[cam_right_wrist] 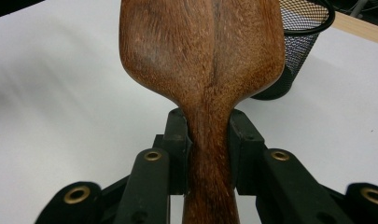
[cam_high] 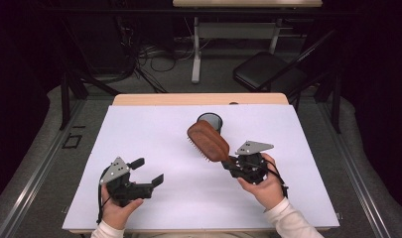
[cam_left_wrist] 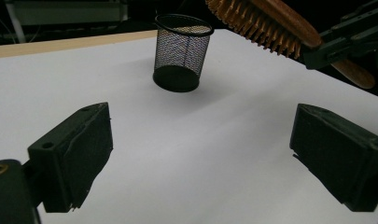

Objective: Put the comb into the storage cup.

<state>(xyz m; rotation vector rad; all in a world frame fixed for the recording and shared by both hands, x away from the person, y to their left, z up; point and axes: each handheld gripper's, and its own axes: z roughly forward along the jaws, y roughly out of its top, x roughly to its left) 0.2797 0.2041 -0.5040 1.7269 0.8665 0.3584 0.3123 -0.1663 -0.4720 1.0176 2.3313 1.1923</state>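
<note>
Near the left, close to the table's near edge: left gripper [cam_high: 150, 171], held in the person's left hand [cam_high: 118, 208], jaws spread wide with nothing but bare white tabletop [cam_high: 139, 134] between them. Pointing right and slightly toward the far side, low over the surface. In the left gripper view, black pads [cam_left_wrist: 72, 156] far apart at either side, white surface between, nothing pinched.

Further right, toward the middle and the far half of the table: black mesh cup [cam_high: 210, 121], upright on the white top, mouth open upward, standing just beyond the brush head as seen from above. Seen also ahead of the left gripper [cam_left_wrist: 183, 51], free of both tools.

Next, wooden hairbrush [cam_high: 207, 141], lifted off the table, head slanting to the far left, bristles facing down, smooth brown back upward. Head near the cup; whether touching it, cannot tell.

Rightmost: right gripper [cam_high: 230, 162], in the right hand [cam_high: 266, 184], jaws narrowed and clamped on the brush handle [cam_right_wrist: 210, 154] just below the head, one pad [cam_right_wrist: 177, 140] pressing each side of the wood.
</note>
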